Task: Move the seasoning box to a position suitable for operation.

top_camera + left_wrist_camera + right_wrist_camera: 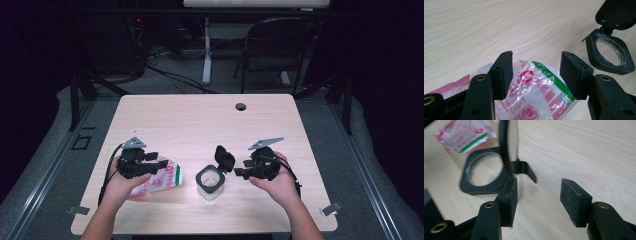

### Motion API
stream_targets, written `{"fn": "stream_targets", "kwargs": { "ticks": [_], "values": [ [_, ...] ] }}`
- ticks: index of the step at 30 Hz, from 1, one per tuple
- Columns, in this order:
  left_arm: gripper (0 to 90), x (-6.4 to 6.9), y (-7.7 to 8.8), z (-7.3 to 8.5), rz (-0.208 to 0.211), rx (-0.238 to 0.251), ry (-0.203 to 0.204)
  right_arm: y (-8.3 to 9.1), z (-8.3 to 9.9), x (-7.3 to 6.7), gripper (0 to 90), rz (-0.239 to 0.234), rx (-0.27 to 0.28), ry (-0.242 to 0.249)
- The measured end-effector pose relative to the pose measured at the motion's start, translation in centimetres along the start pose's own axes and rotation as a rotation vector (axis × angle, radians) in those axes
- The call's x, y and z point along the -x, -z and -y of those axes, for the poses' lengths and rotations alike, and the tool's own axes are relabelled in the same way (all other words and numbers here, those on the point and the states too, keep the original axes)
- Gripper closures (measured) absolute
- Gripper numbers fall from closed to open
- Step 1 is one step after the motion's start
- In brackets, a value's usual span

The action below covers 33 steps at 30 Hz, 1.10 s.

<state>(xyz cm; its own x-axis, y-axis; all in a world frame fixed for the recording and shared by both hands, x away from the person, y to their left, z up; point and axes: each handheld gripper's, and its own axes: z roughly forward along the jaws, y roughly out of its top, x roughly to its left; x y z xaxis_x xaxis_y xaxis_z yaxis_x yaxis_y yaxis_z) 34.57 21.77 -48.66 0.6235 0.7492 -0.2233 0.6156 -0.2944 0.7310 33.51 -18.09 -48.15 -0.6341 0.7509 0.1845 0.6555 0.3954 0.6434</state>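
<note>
As we look down from the high view, we see our left gripper (161, 161) near the front left of the pale wooden table (200, 115), poised over a crinkled clear plastic packet printed in red and white with a green stripe (162, 180), which lies flat on the tabletop. In the left gripper view the two black jaws stand apart, with the packet (536, 87) showing between and below them; the pads do not press on it, and we cannot tell whether the left pad just brushes the wrapper. Just to the right of the packet stands a small clear jar with a square black collar and a hinged black lid (210, 181), its lid flipped up and open toward the back. Our right gripper (241, 170) sits on the far side of that jar, close beside the raised lid, its jaws pointing toward it. In the right gripper view those jaws also stand wide apart with bare table between them, the jar (484, 173) lying just beyond the left jaw and the packet (464, 136) farther off. Farther back we see a round hole in the table (241, 106), and beyond the table a dark folding chair (277, 47).
</note>
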Motion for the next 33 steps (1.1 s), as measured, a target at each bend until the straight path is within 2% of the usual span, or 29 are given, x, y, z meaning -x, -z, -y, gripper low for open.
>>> {"fn": "stream_targets", "kwargs": {
  "ticks": [1, 6, 8, 13, 21, 26, 27, 28, 30, 33],
  "values": [
    [44.2, -0.2, 0.2, 0.1, -0.01, 0.004, 0.002, 0.0, 0.0, 0.1, 48.8, 0.011, 0.004, -0.003],
    [44.2, -0.8, 0.7, 0.3, -0.046, 0.004, 0.013, 0.2, 0.0, 0.6, 48.5, 0.002, 0.007, -0.019],
    [44.2, -0.9, 0.8, 0.4, -0.049, 0.003, 0.025, 0.2, 0.0, 0.8, 48.3, 0.005, 0.009, -0.027],
    [50.4, -1.0, 1.0, 0.6, -0.044, -0.009, 0.023, 0.5, -0.1, 1.4, 47.4, 0.01, 0.01, -0.053],
    [48.4, -0.9, 1.2, 0.7, -0.06, -0.023, 0.017, 0.3, 0.1, 2.2, 45.3, 0.024, -0.046, -0.07],
    [47.1, -1.0, 1.6, 0.2, -0.096, -0.002, 0.052, 0.2, 0.1, 2.4, 45.1, 0.017, -0.056, -0.07],
    [47.1, -1.0, 1.8, -0.3, -0.133, 0.003, 0.055, 0.0, 0.1, 2.5, 45.3, 0.02, -0.057, -0.07],
    [47.1, -1.0, 1.7, -0.4, -0.14, -0.002, 0.054, -0.2, 0.1, 2.6, 45.4, 0.019, -0.061, -0.071],
    [45.4, -0.8, 1.7, -0.3, -0.139, -0.013, 0.044, -0.3, 0.1, 2.6, 45.6, 0.025, -0.068, -0.071],
    [41.5, -0.5, 1.4, 0.8, -0.119, -0.024, 0.025, -0.3, 0.0, 2.5, 45.7, 0.02, -0.06, -0.071]
  ]
}}
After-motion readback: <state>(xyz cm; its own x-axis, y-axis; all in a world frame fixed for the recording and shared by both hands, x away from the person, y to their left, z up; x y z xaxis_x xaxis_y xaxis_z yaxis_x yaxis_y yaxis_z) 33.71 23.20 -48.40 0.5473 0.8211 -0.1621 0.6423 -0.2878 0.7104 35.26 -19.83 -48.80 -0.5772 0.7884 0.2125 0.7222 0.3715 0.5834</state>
